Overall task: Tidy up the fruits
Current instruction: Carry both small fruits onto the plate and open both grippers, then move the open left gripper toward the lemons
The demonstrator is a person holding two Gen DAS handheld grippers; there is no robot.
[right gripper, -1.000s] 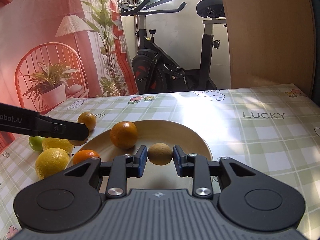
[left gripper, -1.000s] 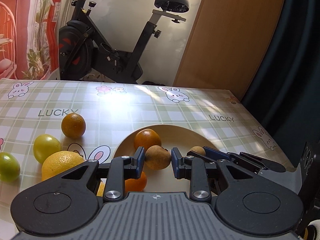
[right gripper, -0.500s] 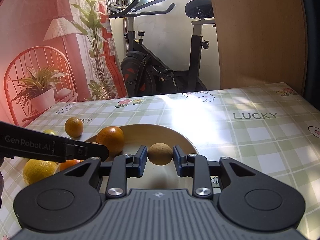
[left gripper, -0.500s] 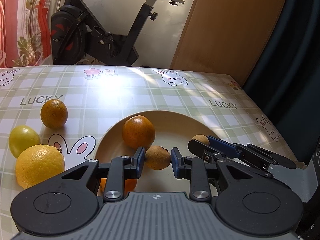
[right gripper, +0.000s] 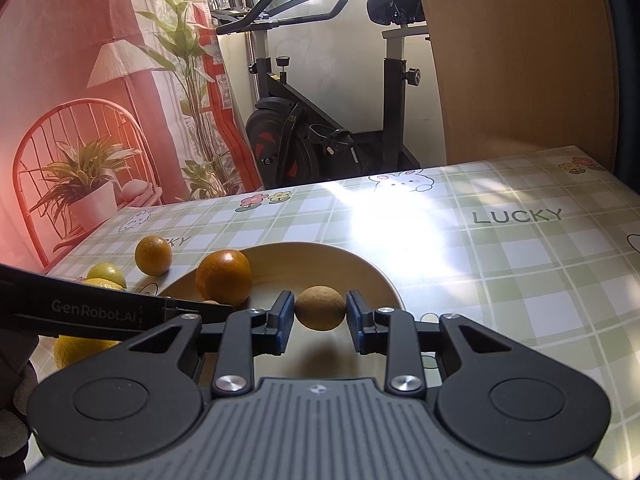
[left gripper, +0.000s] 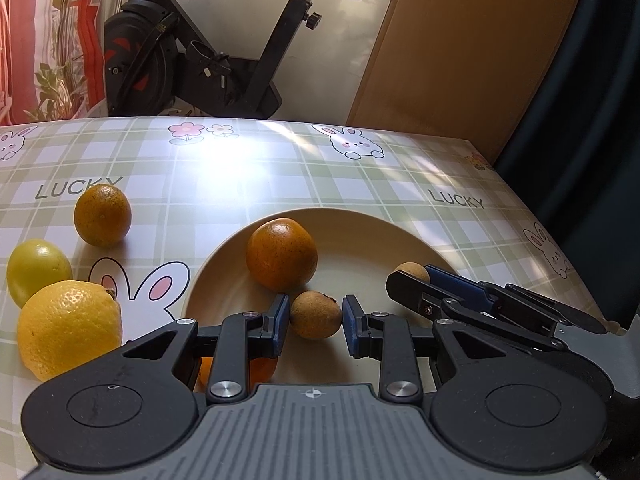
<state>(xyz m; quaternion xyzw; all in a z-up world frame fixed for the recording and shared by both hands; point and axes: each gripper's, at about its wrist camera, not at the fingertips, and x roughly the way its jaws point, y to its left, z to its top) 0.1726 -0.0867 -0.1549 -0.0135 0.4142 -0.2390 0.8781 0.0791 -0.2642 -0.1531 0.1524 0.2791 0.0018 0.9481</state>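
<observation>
A beige plate (left gripper: 360, 236) sits on the checked tablecloth and holds an orange (left gripper: 281, 255) and a second orange mostly hidden under my left fingers. My left gripper (left gripper: 313, 319) is shut on a brown kiwi-like fruit (left gripper: 315, 314) over the plate's near side. My right gripper (right gripper: 319, 312) is shut on another small brown fruit (right gripper: 320, 308) above the plate (right gripper: 376, 276); it shows in the left wrist view (left gripper: 412, 276) at the plate's right edge. An orange (left gripper: 102, 215), a green-yellow lemon (left gripper: 38, 270) and a large yellow lemon (left gripper: 69, 330) lie on the cloth left of the plate.
An exercise bike (left gripper: 208, 60) stands beyond the table's far edge. A wooden panel (left gripper: 460, 52) and a dark curtain (left gripper: 592, 80) are at the right. A red chair and a potted plant (right gripper: 84, 184) are off the table's left side.
Both grippers, each still holding its brown fruit, have moved forward over the plate. The left view has shifted right, so the far-left green fruit has left the frame.
</observation>
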